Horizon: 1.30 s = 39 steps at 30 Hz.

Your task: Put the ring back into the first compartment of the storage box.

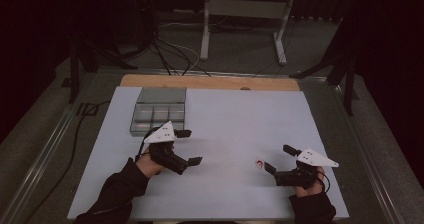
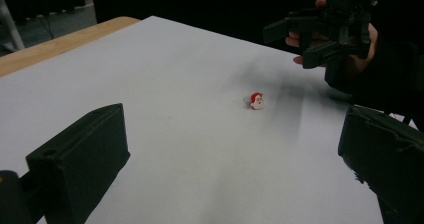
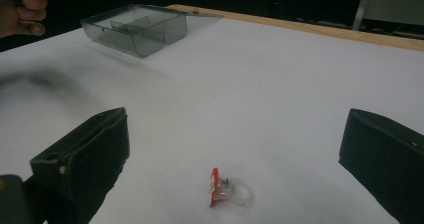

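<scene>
**Santa ring lies loose ahead of the right tool**

The white bench [image 1: 225,129] carries a grey divided box [image 1: 159,111] at its far left. The left tool [image 1: 189,146] hovers near that box, jaws wide. The right tool [image 1: 280,158] — jaws wide too — has the small Santa ring [image 3: 225,190] lying on the bench just ahead of it, untouched.

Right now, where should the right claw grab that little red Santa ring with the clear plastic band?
Likely by the clear band of the red Santa ring, closing across the loop. It lies on the white table between the open right claw, loop facing it, so come straight in low.
</scene>
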Each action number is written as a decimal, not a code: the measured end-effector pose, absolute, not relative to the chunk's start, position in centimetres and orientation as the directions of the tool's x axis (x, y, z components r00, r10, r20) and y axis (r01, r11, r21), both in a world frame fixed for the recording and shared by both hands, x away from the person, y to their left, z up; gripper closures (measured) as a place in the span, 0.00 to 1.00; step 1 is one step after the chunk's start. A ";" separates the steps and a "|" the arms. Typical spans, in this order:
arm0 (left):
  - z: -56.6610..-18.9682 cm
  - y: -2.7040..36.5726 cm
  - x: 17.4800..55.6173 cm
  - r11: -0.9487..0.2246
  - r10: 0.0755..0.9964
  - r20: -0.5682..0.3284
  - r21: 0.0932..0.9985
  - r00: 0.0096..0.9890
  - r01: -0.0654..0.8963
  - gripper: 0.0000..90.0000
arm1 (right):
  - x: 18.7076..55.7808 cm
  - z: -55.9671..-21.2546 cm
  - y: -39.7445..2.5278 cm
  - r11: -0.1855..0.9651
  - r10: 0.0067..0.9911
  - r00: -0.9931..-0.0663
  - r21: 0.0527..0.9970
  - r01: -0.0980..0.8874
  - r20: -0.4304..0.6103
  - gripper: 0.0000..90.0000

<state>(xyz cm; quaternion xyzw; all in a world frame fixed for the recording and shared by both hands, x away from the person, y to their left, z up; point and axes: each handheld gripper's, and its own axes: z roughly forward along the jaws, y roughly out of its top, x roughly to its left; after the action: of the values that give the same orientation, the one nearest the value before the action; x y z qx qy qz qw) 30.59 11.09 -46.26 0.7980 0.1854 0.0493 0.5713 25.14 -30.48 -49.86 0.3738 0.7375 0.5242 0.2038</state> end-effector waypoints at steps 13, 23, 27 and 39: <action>-46.3 6.0 31.5 -0.310 0.291 -0.134 0.924 0.947 0.226 0.01 | 25.1 -49.7 -30.6 0.161 0.767 -0.635 0.929 0.334 0.095 0.00; -47.1 3.1 31.9 -0.332 0.255 -0.154 0.913 0.955 0.236 0.01 | 25.0 -49.6 -30.6 0.159 0.767 -0.635 0.930 0.333 0.096 0.00; -47.6 2.0 32.0 -0.343 0.240 -0.157 0.910 0.958 0.235 0.01 | 25.0 -49.6 -30.6 0.159 0.766 -0.635 0.929 0.333 0.096 0.00; -49.0 -1.5 32.2 -0.374 0.226 -0.180 0.891 0.957 0.256 0.01 | 25.0 -49.5 -30.8 0.152 0.767 -0.634 0.931 0.331 0.100 0.00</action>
<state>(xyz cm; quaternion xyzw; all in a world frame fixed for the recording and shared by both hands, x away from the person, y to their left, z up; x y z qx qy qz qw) 32.17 -1.51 -48.98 0.8288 0.1456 -0.0138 0.5402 25.03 -30.76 -49.51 0.3756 0.7307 0.5320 0.2051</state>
